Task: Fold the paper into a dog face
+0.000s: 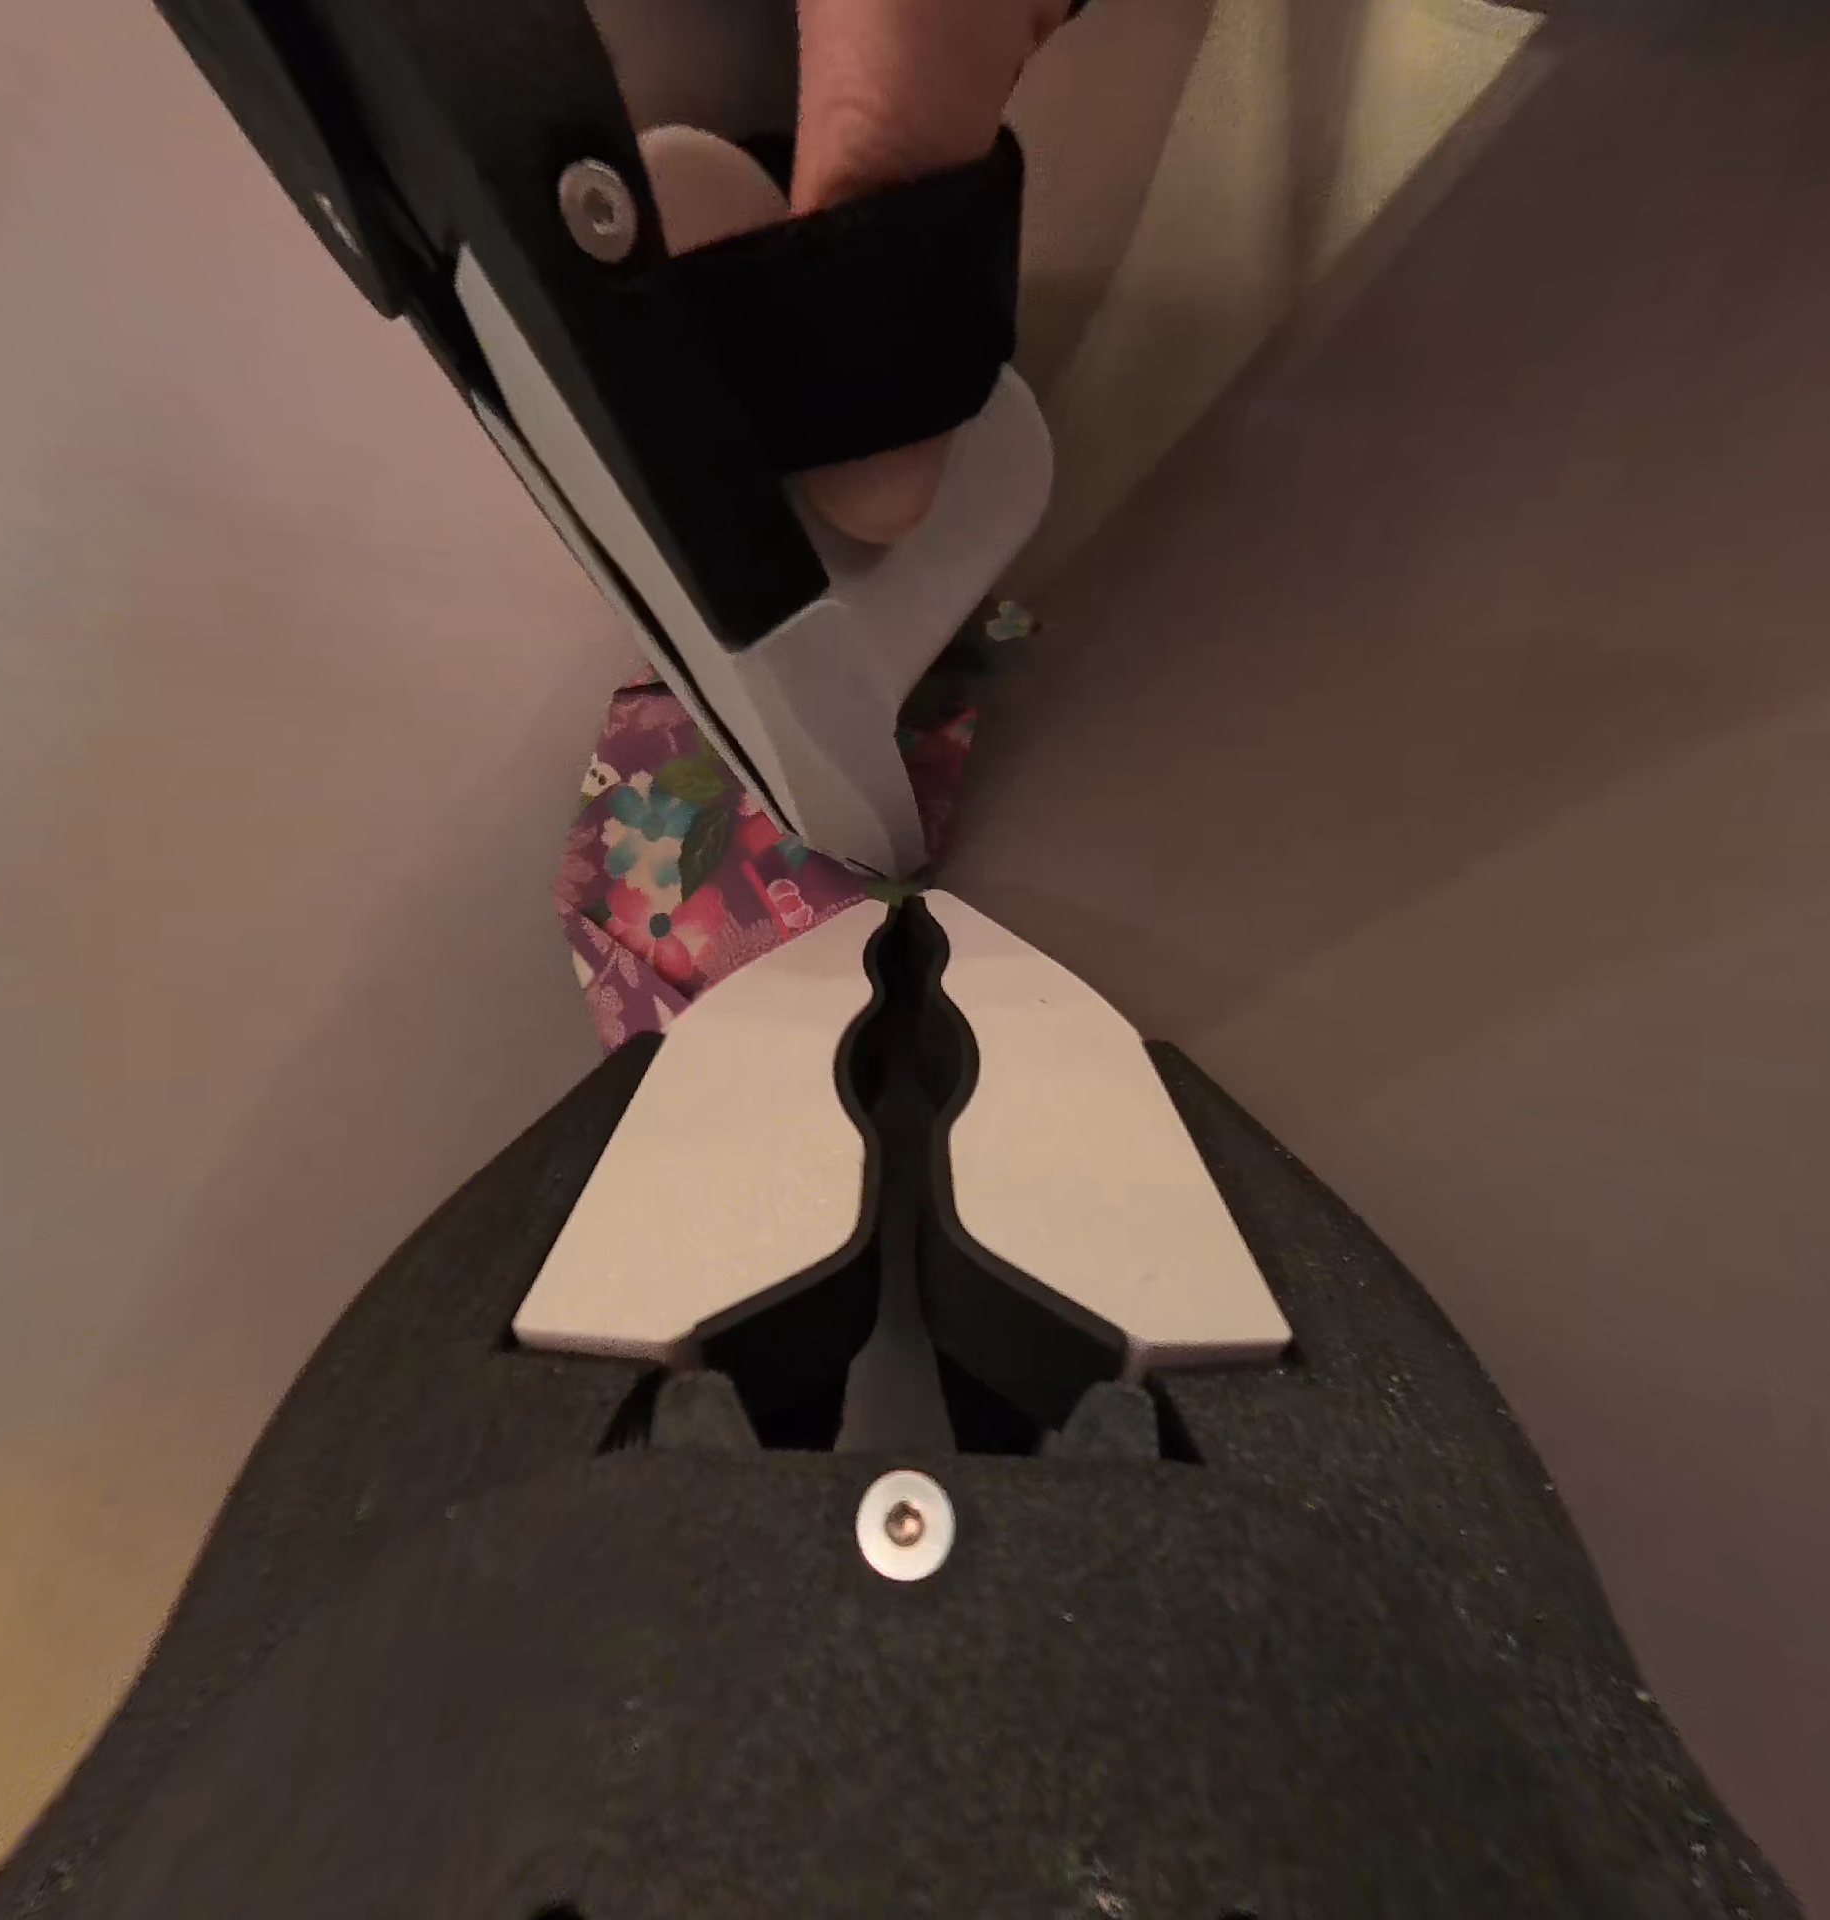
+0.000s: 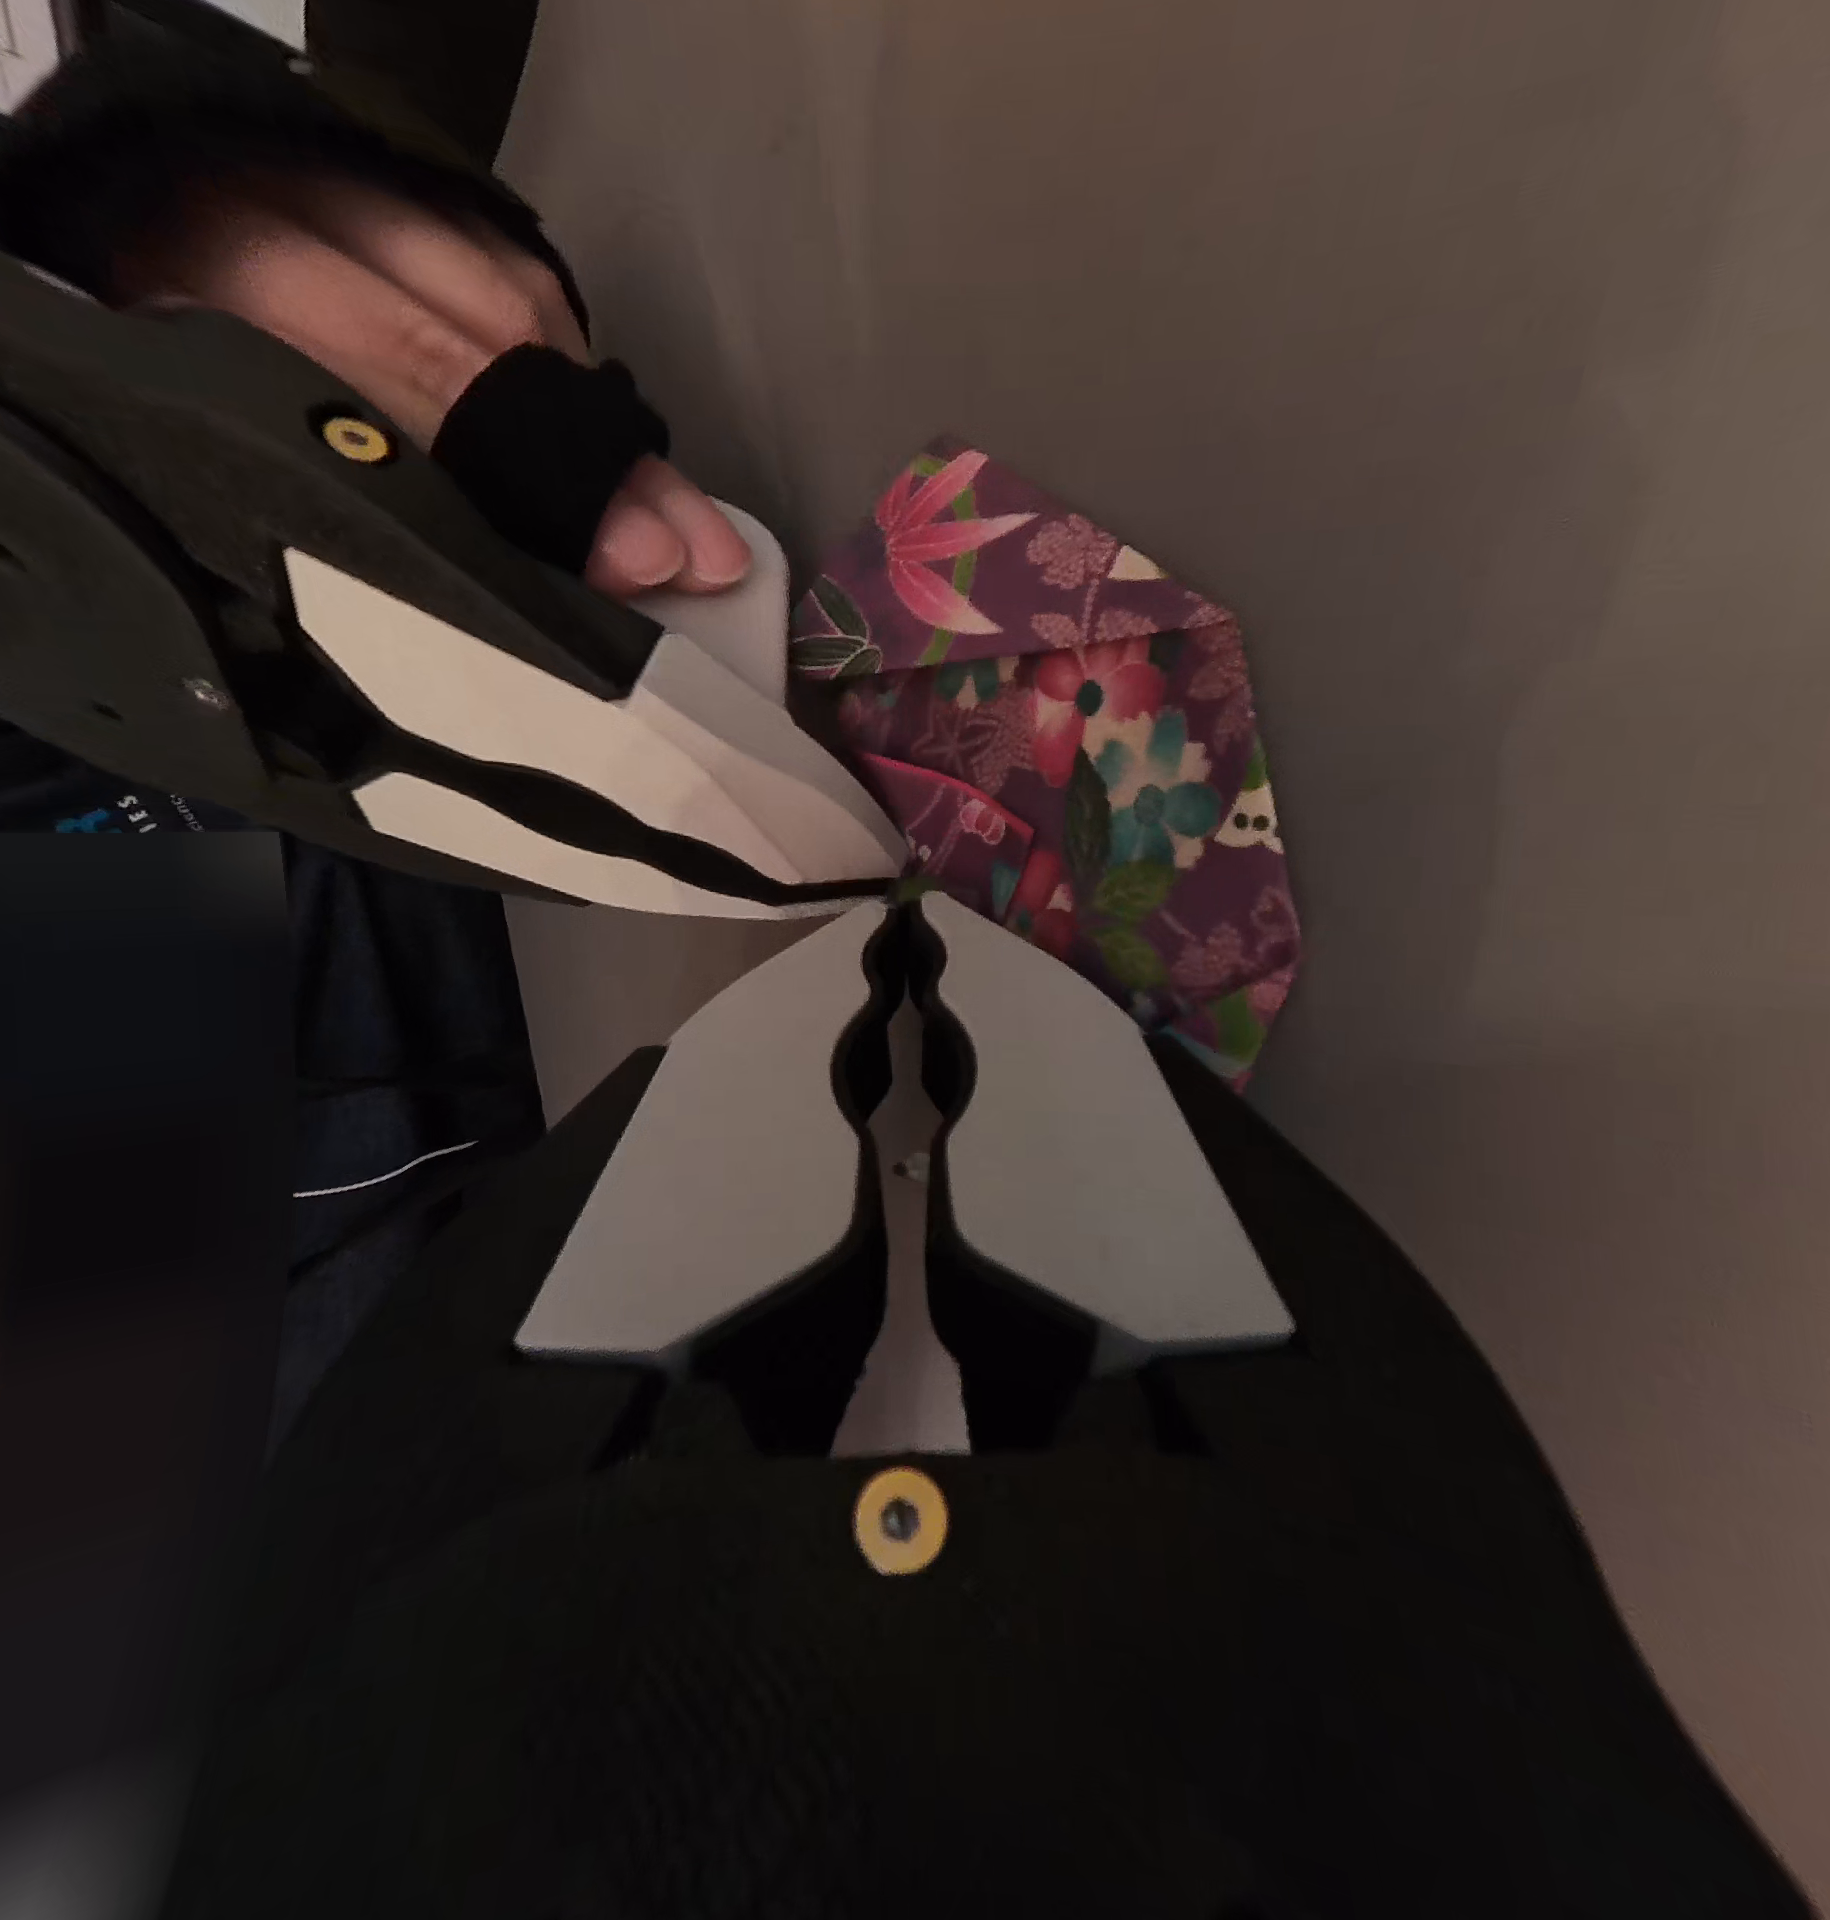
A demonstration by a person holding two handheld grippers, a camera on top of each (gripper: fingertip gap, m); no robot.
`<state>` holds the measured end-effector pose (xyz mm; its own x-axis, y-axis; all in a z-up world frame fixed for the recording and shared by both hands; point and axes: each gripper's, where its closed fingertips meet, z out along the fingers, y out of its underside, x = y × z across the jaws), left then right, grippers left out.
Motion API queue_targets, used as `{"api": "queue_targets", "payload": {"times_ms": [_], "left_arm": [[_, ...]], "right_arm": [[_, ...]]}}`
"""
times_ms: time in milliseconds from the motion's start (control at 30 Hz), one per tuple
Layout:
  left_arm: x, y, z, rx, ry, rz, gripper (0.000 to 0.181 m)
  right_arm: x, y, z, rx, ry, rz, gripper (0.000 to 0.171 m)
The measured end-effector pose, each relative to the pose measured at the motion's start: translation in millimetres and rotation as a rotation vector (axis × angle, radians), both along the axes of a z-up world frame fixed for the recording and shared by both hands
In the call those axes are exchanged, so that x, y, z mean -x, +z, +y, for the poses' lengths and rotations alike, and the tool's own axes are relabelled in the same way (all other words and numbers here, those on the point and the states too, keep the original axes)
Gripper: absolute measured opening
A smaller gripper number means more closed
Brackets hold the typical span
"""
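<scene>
Nearest in the left wrist view, the left gripper (image 1: 903, 902) has its two white fingers drawn together to a point, the wavy slot between them narrowed to almost nothing at the tips. A speck of green print shows right at that point, so it is judged to be nipping a corner of the paper (image 1: 662, 862). In the right wrist view the right gripper (image 2: 909, 906) is closed down the same way, tips meeting at the same green speck.

The two grippers meet tip to tip on one corner of the folded sheet. The right gripper (image 1: 875, 857) comes down steeply from above in the left view; the left gripper (image 2: 869, 878) enters from the side in the right view. Neither is nearer: both are already on the paper.

Just beyond the tips lies the rest of the purple floral paper (image 2: 1098, 769), already folded into a compact many-sided shape with layered flaps. It spreads away from the pinch point, its long axis running roughly from the held corner toward the far flap. It rests on the grey worktop (image 2: 1513, 520), well in from any edge that shows.

Whether each gripper grips the same layer or separate layers is probably not resolvable here, as the tips hide the corner. The coming move, judged from this, is a small corner fold or crease pulled away from the body of the paper.
</scene>
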<state>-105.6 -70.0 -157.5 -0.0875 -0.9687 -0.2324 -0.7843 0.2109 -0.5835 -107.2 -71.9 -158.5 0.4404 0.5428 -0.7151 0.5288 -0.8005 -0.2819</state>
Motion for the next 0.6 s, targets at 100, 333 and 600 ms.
{"api": "queue_targets", "payload": {"times_ms": [100, 333, 600], "left_arm": [[1, 1, 2, -0.078, 0.074, -0.049, 0.000], [13, 2, 13, -0.273, 0.235, -0.027, 0.000], [16, 3, 14, -0.450, 0.263, 0.028, 0.000]], "right_arm": [[0, 0, 0, 0.010, -0.005, 0.011, 0.002], [0, 1, 0, 0.008, -0.012, 0.020, 0.002], [0, 1, 0, 0.007, -0.011, 0.028, 0.002]]}}
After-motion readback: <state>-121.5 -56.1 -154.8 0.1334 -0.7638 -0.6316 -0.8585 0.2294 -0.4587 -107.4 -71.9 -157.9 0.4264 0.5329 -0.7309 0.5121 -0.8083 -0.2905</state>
